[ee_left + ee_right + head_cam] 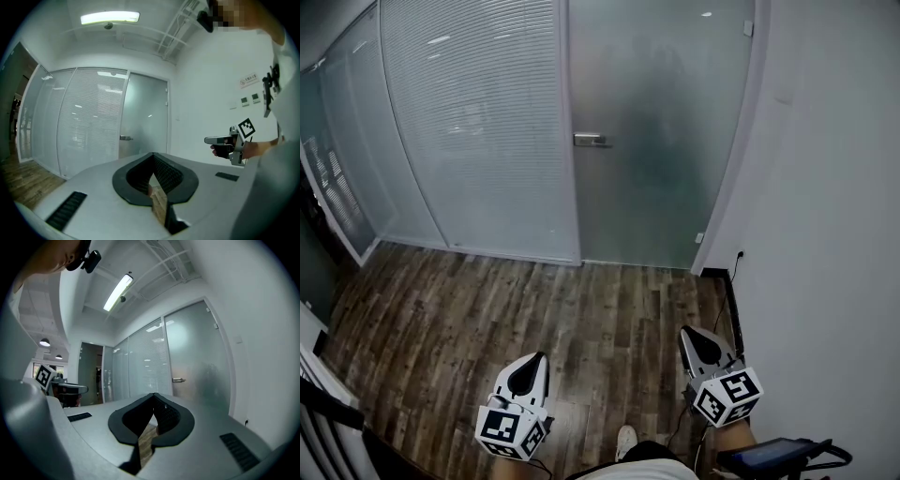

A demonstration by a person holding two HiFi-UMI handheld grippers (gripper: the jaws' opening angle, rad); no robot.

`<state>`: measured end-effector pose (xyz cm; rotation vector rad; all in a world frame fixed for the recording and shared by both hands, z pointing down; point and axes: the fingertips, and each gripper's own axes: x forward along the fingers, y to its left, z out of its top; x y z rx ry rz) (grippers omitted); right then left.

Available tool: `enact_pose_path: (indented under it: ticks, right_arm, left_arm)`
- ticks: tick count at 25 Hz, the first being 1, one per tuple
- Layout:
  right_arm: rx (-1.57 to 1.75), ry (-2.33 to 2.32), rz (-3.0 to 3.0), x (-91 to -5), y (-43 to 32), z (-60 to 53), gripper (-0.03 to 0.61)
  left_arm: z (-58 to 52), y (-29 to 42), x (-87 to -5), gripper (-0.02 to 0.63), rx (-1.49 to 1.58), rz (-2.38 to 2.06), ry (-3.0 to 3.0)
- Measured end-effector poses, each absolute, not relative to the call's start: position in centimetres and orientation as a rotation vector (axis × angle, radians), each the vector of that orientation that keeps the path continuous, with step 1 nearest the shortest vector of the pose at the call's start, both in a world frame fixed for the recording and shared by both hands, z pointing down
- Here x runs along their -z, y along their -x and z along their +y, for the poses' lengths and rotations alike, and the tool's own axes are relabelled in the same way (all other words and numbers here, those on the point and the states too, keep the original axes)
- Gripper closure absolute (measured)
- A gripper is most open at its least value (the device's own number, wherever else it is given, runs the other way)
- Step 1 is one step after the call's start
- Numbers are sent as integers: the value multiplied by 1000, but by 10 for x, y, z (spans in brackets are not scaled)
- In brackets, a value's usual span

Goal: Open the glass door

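The frosted glass door (661, 122) stands closed ahead, with a metal handle (590, 141) on its left edge. The handle (125, 138) also shows in the left gripper view, and the handle (177, 379) in the right gripper view. My left gripper (537, 358) is low at the left and points toward the door, shut with nothing between its jaws. My right gripper (686, 332) is low at the right, also shut and empty. Both are well short of the door, over the floor. The right gripper (208, 139) appears off to the side in the left gripper view.
A glass partition with white blinds (478, 122) runs left of the door. A white wall (834, 187) closes the right side, with a socket and black cable (737, 258) at its foot. Dark wood floor (534, 309) lies between me and the door. A shoe (625, 439) shows below.
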<state>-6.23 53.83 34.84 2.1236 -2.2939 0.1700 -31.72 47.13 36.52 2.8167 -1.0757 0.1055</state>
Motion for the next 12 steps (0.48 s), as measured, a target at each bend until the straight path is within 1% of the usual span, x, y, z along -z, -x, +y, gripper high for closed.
enact_pose_path:
  ticks: [5,12]
  right_arm:
    - [-181,-2094,-2313,-355,11,487,578]
    - [-224,-2142,-2305,-369,-41,443,578]
  left_arm:
    - [421,265,-365,614,-102,-1096,-2799]
    - [367,218,-365,614,-126,-1082,-2813]
